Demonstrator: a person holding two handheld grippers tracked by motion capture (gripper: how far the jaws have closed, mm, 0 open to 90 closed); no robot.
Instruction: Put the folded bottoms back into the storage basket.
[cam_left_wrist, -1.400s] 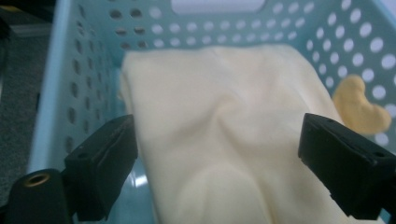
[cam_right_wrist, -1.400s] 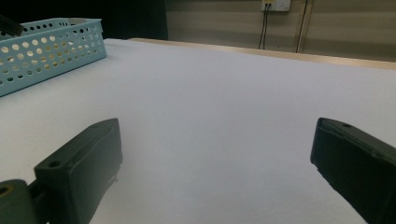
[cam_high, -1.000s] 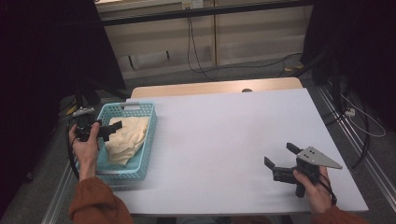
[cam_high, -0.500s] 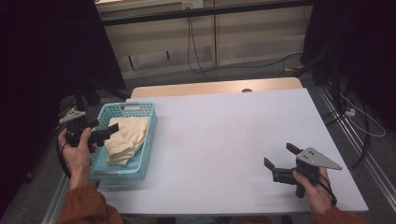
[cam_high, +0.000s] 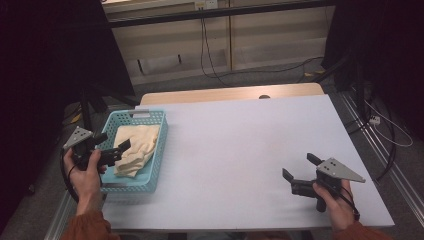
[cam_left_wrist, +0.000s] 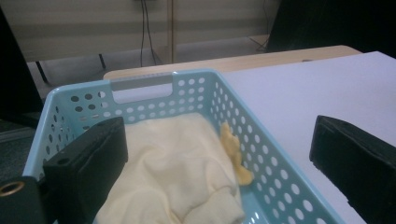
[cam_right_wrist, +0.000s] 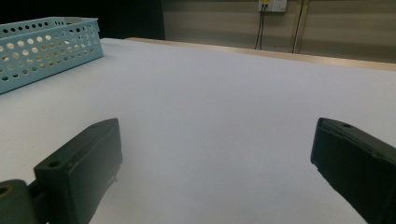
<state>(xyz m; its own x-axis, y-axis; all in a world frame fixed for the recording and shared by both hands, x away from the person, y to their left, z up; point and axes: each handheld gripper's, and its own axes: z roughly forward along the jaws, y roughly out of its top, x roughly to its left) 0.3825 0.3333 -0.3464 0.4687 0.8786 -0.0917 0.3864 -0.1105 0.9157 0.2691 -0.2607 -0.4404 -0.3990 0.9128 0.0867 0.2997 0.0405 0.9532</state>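
Desk (cam_high: 240, 145) carries a light blue perforated basket (cam_high: 156, 150) at its left edge. Cream cloth (cam_high: 134, 149) lies crumpled inside the basket. Left claw (cam_high: 112, 146) hovers over it, released. Right claw (cam_high: 299, 167) is released too, over bare desk.

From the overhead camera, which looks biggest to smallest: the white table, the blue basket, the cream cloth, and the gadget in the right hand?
1. White table
2. Blue basket
3. Cream cloth
4. Right hand-held gripper, close to the cloth in apparent size, so that order is unsure.
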